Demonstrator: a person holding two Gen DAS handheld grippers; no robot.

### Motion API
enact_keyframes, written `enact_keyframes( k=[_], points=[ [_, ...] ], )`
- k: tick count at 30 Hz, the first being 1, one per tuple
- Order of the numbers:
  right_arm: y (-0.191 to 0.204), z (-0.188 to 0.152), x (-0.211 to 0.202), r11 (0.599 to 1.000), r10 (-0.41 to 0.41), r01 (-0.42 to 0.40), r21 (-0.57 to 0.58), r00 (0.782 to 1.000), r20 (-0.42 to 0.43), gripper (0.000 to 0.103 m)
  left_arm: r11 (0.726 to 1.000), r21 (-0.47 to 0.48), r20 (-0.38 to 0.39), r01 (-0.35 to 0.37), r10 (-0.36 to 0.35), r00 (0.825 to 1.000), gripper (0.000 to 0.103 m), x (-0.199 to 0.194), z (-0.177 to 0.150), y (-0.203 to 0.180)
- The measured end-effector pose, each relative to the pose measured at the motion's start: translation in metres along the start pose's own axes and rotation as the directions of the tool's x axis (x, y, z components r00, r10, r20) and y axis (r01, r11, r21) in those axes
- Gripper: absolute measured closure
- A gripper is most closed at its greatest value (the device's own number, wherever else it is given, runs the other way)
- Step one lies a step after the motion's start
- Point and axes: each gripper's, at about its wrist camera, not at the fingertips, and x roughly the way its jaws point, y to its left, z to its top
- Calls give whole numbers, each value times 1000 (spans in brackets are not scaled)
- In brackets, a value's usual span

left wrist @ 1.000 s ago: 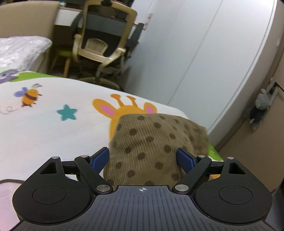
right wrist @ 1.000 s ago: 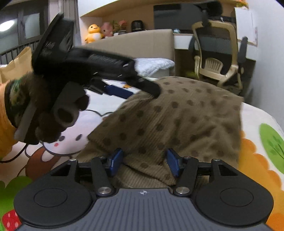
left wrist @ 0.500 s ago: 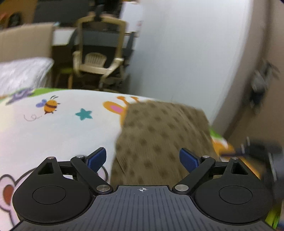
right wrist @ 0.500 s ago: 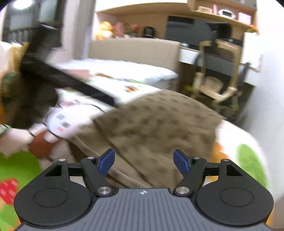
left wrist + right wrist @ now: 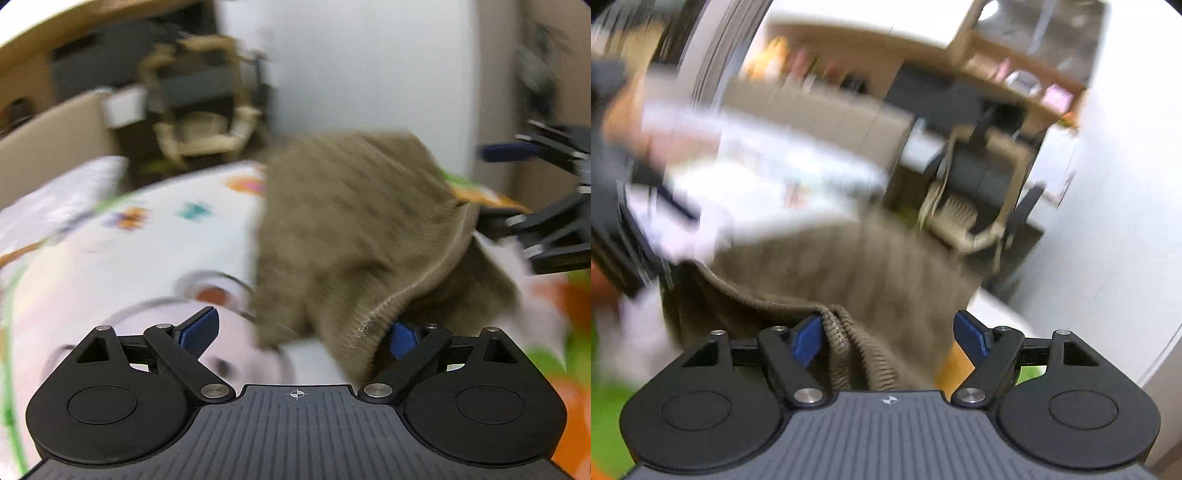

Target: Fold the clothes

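Garment (image 5: 354, 229) between spread jaws

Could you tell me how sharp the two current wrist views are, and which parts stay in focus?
Left wrist view: heavy motion blur over the brown garment, the cartoon bedsheet and the chair; only the left gripper is crisp. Right wrist view: blurred too, with the room streaked, though the garment's ribbed hem beside the right gripper reads fairly clearly. Both show fisheye bending.
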Motion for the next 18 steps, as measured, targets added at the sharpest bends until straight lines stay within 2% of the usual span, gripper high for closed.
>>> enact_keyframes(
  k=[2, 4, 9, 11, 13, 15, 18],
  points=[
    [-7, 14, -7, 999, 24, -26, 41, 998, 50, 27, 999, -29, 25, -31, 31, 999, 6, -8, 3, 11],
    [-1, 5, -6, 998, 57, -57, 24, 998, 5, 27, 998, -21, 22, -57, 58, 998, 7, -11, 0, 16],
    [15, -21, -3, 990, 139, -140, 0, 984, -115, 27, 996, -33, -54, -78, 77, 996, 7, -8, -22, 23],
    [15, -26, -8, 987, 162, -163, 2, 978, -132, 27, 994, -44, -81, -99, 95, 992, 7, -7, -27, 31],
    [12, -27, -13, 984, 178, -179, 7, 976, -129, 27, 995, -71, -80, -74, 68, 994, 6, -14, -26, 38],
    [9, -28, -19, 981, 195, -195, 11, 973, -126, 21, 994, -99, -73, -40, 32, 997, 6, -22, -23, 45],
    [-7, -22, -14, 983, 178, -171, 72, 979, -105, 15, 980, -161, 5, 115, -115, 993, 6, -34, -5, 48]
  ],
)
